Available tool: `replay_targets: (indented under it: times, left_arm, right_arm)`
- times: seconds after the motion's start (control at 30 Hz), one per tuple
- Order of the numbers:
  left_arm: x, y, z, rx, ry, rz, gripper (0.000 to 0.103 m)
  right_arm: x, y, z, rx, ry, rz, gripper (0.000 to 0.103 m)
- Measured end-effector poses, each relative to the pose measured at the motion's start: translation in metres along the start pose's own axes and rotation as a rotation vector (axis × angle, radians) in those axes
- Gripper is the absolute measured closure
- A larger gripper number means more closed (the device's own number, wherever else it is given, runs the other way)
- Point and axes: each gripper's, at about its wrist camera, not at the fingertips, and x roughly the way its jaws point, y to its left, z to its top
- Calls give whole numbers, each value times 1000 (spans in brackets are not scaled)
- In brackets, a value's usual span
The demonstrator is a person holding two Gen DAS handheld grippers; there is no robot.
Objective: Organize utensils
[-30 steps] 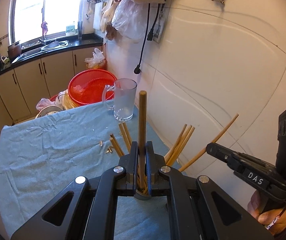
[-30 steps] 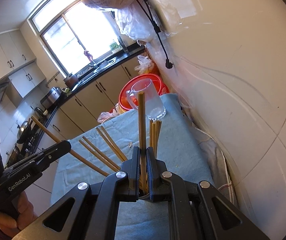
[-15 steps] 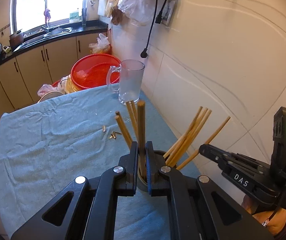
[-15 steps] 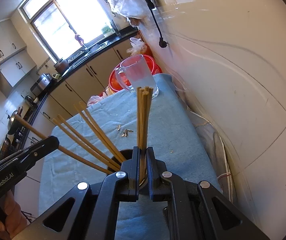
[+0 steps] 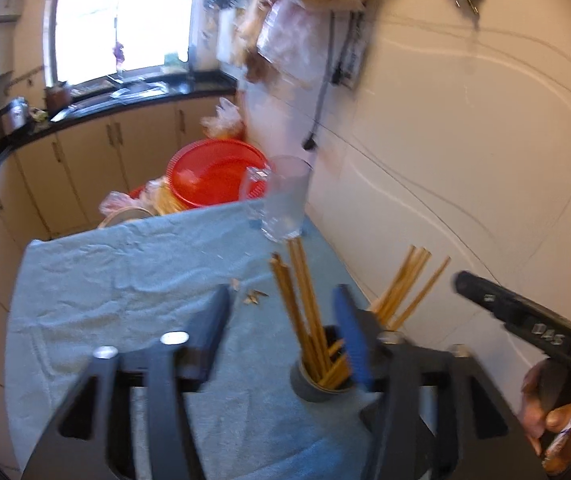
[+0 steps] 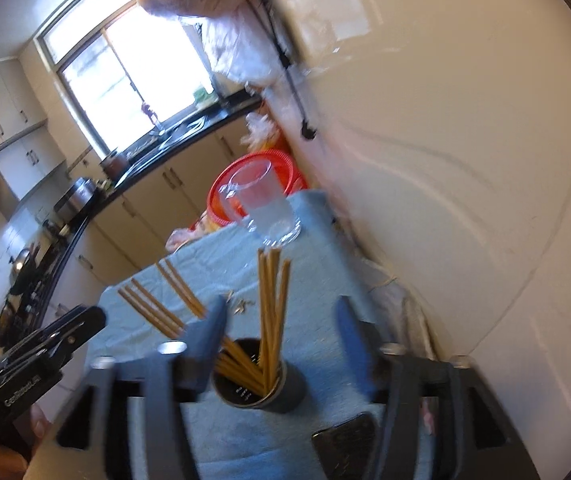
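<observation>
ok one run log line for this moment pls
step: chopsticks dropped in holder cup | left gripper: jaws opening, nothing gripped | right gripper: jaws opening, nothing gripped | glass mug: upright on cloth

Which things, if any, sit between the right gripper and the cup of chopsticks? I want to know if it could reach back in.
Nothing visible does. The right gripper, its jaws opening, has the dark cup directly ahead, with the chopsticks rising between its spread fingers. The glass mug stands well beyond the cup.
</observation>
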Motion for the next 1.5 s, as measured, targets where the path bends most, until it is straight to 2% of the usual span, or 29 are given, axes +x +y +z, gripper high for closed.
replay_targets:
  times: [0.03,0.13,0.23,0.3,0.4,0.6,0.73,0.97,1.5]
  left_arm:
    - [-6,3,-1,-9,-17,18,29]
    - [-20,10,-4,-12,-43,71,22]
    - [-35,17,-12,-6,-62,133,16]
    - [-42,22,-18,-13,-51,138,13]
    - [-49,29,-29,-13,-33,169,13]
    - [-65,29,-60,26,13,200,13]
    - [-76,26,-86,48,41,183,13]
    - [-88,13,-114,93,71,155,13]
    - [-101,13,-126,144,72,189,13]
  right_arm:
    - [-7,1,0,-5,-17,-20,20]
    - [-23,4,-1,-18,-43,-80,13]
    - [-38,7,-10,-35,-53,-122,11]
    - [-46,9,-17,-45,-54,-139,11]
    - [-59,14,-31,-45,-47,-161,11]
    - [-89,33,-77,-121,-45,-188,10]
    - [-100,46,-104,-187,-21,-183,10]
    - [-109,50,-119,-203,0,-194,10]
    - [-106,64,-131,-199,19,-163,10]
